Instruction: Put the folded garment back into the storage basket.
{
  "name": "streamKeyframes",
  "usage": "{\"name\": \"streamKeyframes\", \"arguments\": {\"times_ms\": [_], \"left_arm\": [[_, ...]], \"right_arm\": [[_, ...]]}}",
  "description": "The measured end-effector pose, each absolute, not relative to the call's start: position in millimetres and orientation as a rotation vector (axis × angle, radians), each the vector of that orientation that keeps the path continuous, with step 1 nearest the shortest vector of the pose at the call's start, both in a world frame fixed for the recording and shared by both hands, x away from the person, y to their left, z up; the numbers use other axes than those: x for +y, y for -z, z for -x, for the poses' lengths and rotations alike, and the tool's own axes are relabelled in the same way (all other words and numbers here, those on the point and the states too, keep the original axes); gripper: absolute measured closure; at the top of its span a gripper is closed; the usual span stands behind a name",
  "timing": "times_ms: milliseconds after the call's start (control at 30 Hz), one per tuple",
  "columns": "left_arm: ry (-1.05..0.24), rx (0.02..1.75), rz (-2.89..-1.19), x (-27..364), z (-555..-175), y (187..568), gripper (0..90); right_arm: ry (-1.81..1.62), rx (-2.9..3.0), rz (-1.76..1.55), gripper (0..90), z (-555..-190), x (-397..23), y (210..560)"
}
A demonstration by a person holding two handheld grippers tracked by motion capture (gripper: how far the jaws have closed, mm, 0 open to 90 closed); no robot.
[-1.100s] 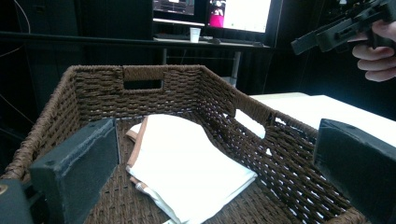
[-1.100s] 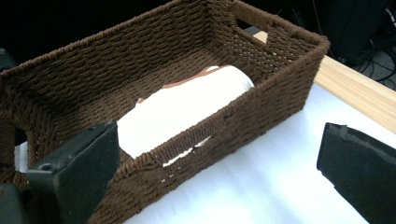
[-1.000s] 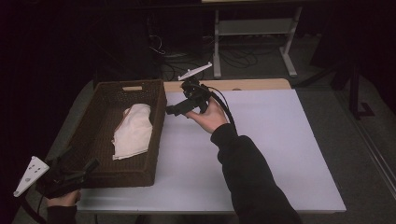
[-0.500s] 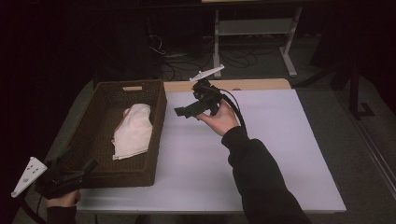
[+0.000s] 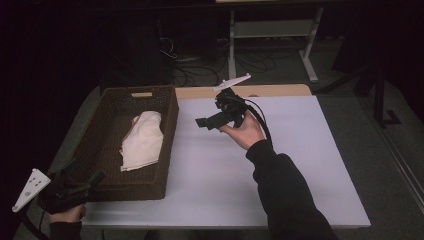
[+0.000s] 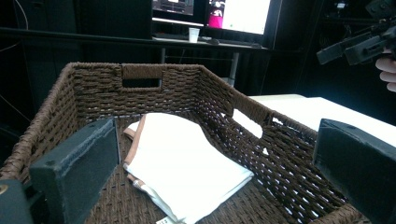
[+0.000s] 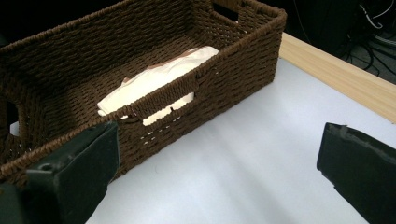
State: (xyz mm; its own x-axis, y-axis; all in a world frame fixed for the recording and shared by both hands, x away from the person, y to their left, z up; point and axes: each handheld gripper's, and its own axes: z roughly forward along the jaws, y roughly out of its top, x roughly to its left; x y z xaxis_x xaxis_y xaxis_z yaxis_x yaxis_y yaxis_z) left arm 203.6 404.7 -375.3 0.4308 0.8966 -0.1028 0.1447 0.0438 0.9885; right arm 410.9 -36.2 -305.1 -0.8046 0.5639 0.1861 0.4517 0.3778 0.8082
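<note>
Overhead first: folded white cloth [image 5: 142, 141] lies inside the dark brown woven basket [image 5: 170, 145] on the white desk [image 5: 300, 165]; right gripper [image 5: 207, 121] hovers beside it, empty. Left gripper [image 6: 210, 163] view: jaws spread wide at the basket's near end, aimed at the cloth. Right gripper view: jaws apart, facing the basket's side wall, likely clearing away.

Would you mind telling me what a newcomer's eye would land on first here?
Probably the folded white cloth lying inside the dark wicker basket on the table's left side. Next, the right gripper, held open above the white table and pointing toward the basket.
</note>
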Motion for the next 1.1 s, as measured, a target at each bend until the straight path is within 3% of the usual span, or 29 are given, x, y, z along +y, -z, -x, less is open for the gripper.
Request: {"name": "streamKeyframes", "arguments": {"times_ms": [1100], "left_arm": [[-0.754, 0.995, -1.434, 404.1, -203.0, 375.5, 0.0]], "right_arm": [[-1.402, 2.441, -1.022, 0.0, -386.5, -102.5, 333.9]]}}
